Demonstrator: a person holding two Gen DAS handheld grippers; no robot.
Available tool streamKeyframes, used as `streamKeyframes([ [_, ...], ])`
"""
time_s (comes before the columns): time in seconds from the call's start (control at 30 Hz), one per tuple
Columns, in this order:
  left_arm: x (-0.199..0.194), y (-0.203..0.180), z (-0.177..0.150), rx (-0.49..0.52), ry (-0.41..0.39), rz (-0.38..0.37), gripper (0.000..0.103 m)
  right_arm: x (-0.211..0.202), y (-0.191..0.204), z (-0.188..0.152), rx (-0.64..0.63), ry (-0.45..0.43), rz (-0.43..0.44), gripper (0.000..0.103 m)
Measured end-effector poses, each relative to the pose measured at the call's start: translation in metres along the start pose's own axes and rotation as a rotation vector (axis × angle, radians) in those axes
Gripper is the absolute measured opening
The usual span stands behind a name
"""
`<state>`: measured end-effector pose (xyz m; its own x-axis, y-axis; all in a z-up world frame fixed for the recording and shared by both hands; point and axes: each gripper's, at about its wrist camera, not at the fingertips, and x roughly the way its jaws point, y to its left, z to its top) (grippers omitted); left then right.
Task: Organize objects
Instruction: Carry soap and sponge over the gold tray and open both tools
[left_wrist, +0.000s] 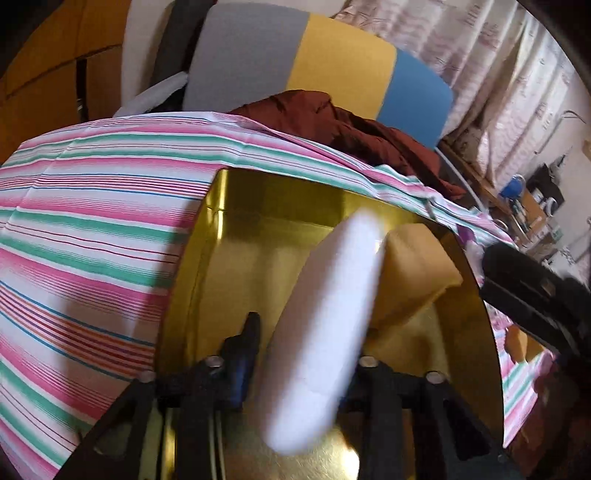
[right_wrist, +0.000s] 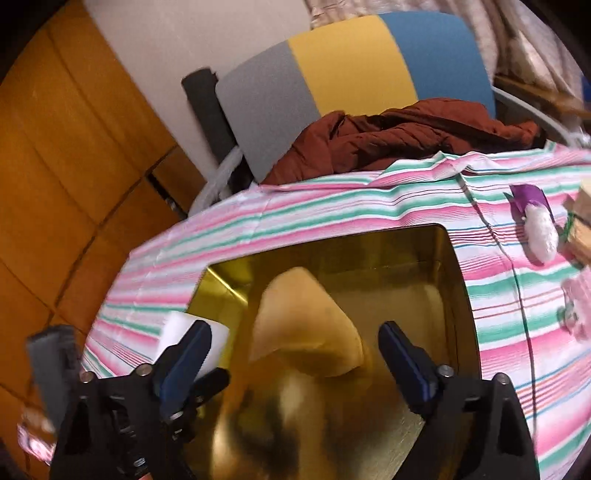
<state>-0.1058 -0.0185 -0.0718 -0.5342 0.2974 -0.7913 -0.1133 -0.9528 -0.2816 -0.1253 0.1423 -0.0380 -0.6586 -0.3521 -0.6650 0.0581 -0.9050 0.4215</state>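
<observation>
**Two sponges at the gold tin**

Left wrist view: left gripper (left_wrist: 295, 373) over the gold tin (left_wrist: 236, 236). White sponge (left_wrist: 325, 325) between its jaws, blurred, long axis running forward along the fingers; whether the pads grip it, cannot tell.

Right wrist view: right gripper (right_wrist: 295, 354) open wide, empty. Yellow sponge (right_wrist: 306, 325) lies inside the tin (right_wrist: 436, 280), directly ahead between the jaws.

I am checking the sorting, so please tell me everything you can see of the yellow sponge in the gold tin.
The yellow sponge is a soft-looking, pale yellow foam block, blurred in both views. It lies tilted inside the gold tin, one corner raised toward the far wall, and the shiny floor mirrors it. The open right gripper hangs above it, with its pads clear of it. In the left wrist view a white sponge overlaps it; contact cannot be told.
</observation>
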Motion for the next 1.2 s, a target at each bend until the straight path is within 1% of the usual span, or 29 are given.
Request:
streamKeyframes([
  [0.03,-0.001,0.001,0.002,-0.011,-0.004,-0.004,0.047,-0.005,0.0,-0.002,-0.002,-0.007,-0.001,0.094],
  [0.1,-0.004,0.003,0.004,-0.047,-0.012,-0.049,0.047,-0.015,-0.002,-0.006,-0.004,-0.015,0.007,0.095],
  [0.17,-0.008,0.005,0.006,-0.074,-0.02,-0.072,0.048,-0.024,-0.004,-0.012,-0.004,-0.022,0.016,0.095],
  [0.3,-0.026,0.004,0.007,-0.1,-0.074,-0.034,0.049,-0.041,-0.011,-0.022,0.005,-0.034,0.029,0.095],
  [0.43,-0.046,-0.003,-0.002,-0.113,-0.128,-0.058,0.049,-0.057,-0.021,-0.028,0.024,-0.053,0.029,0.095],
  [0.57,-0.053,-0.018,-0.016,-0.085,-0.126,-0.06,0.049,-0.068,-0.031,-0.032,0.045,-0.066,0.027,0.095],
  [0.7,-0.053,-0.033,-0.032,-0.067,-0.097,-0.09,0.049,-0.077,-0.039,-0.036,0.057,-0.074,0.022,0.095],
  [0.73,-0.054,-0.036,-0.036,-0.064,-0.095,-0.104,0.049,-0.078,-0.041,-0.038,0.059,-0.077,0.022,0.095],
  [0.83,-0.058,-0.045,-0.045,-0.062,-0.108,-0.201,0.049,-0.086,-0.049,-0.041,0.073,-0.093,0.007,0.095],
  [0.9,-0.061,-0.055,-0.049,-0.047,-0.113,-0.246,0.049,-0.093,-0.056,-0.042,0.084,-0.107,0.004,0.095],
  [0.97,-0.063,-0.068,-0.05,-0.025,-0.117,-0.263,0.049,-0.099,-0.064,-0.043,0.094,-0.117,-0.001,0.095],
  [1.13,-0.064,-0.102,-0.057,0.061,-0.098,-0.285,0.049,-0.114,-0.084,-0.046,0.114,-0.152,-0.032,0.095],
  [1.2,-0.063,-0.115,-0.061,0.089,-0.089,-0.308,0.049,-0.118,-0.093,-0.047,0.128,-0.157,-0.042,0.095],
])
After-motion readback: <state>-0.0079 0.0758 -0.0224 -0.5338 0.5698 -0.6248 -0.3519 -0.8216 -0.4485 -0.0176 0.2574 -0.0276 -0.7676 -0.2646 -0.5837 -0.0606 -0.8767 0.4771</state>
